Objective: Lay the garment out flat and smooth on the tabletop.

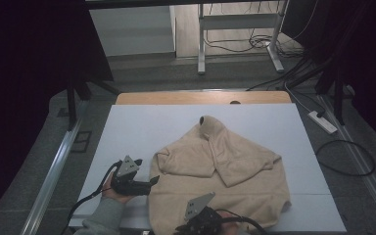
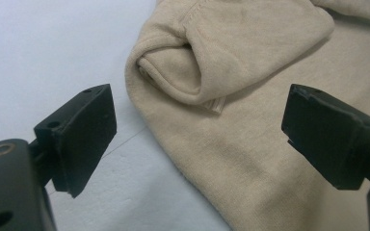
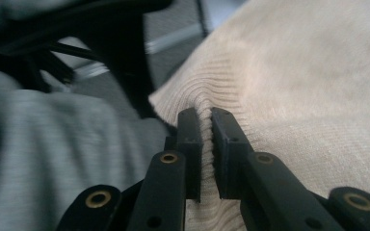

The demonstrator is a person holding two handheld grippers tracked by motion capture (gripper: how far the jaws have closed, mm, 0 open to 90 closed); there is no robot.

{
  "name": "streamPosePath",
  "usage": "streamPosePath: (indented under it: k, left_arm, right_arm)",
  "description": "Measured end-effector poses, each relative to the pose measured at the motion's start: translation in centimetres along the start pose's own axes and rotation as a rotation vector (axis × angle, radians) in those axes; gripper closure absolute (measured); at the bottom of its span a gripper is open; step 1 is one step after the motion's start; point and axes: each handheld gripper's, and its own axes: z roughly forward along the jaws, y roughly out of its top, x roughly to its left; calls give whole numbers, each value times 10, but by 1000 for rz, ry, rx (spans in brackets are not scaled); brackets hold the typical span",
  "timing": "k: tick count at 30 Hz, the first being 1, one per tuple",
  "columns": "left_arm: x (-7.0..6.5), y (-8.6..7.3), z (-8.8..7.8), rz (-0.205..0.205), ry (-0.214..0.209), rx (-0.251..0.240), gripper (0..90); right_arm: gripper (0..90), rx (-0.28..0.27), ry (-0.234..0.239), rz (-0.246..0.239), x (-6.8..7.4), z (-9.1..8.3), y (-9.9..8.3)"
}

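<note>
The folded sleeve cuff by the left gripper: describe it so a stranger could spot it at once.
Start at the white table cover and find the beige sweater spread on it. On its edge facing the open left gripper, a sleeve is folded across the body, and the sleeve cuff peeks out beneath that fold. Its ribbed knit sets it apart from the smooth fabric around it.

Both the left gripper (image 1: pixel 152 180) and the right gripper (image 3: pixel 206 126) are matte black, with blocky rectangular jaws, brass-ringed screw holes along their linkages, a grey three-cornered plate on top and a trailing black cable. The person wears grey knitted sleeves (image 1: pixel 103 215).
</note>
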Motion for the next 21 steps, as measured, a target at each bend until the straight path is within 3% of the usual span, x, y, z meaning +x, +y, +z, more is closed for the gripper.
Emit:
streamPosePath:
  k: [2,7,8,12,13,14,15,17,21]
  left_arm:
    - [0,0,0,1,0,1,120]
    - [-1,-1,1,2,-4,4,120]
    - [-1,-1,1,2,-5,5,120]
    - [-1,-1,2,3,-8,7,121]
    - [-1,-1,2,3,-8,7,121]
    - [-1,-1,2,3,-9,7,121]
    - [-1,-1,3,2,-9,7,121]
    - [-1,-1,3,3,-10,9,121]
    - [-1,-1,4,4,-14,11,121]
  right_arm:
    - [809,-12,38,-6,9,0,-1]
    - [725,-57,26,3,10,-11,-3]
    - [644,-103,-16,3,5,-24,-3]
    - [552,-167,-166,41,-18,-56,-9]
    - [552,-167,-166,41,-18,-56,-9]
    - [529,-182,-254,65,-33,-70,-16]
    - [529,-182,-254,65,-33,-70,-16]
    - [509,-185,-356,83,-49,-82,-22]
    - [483,-194,-459,134,-75,-99,-36]
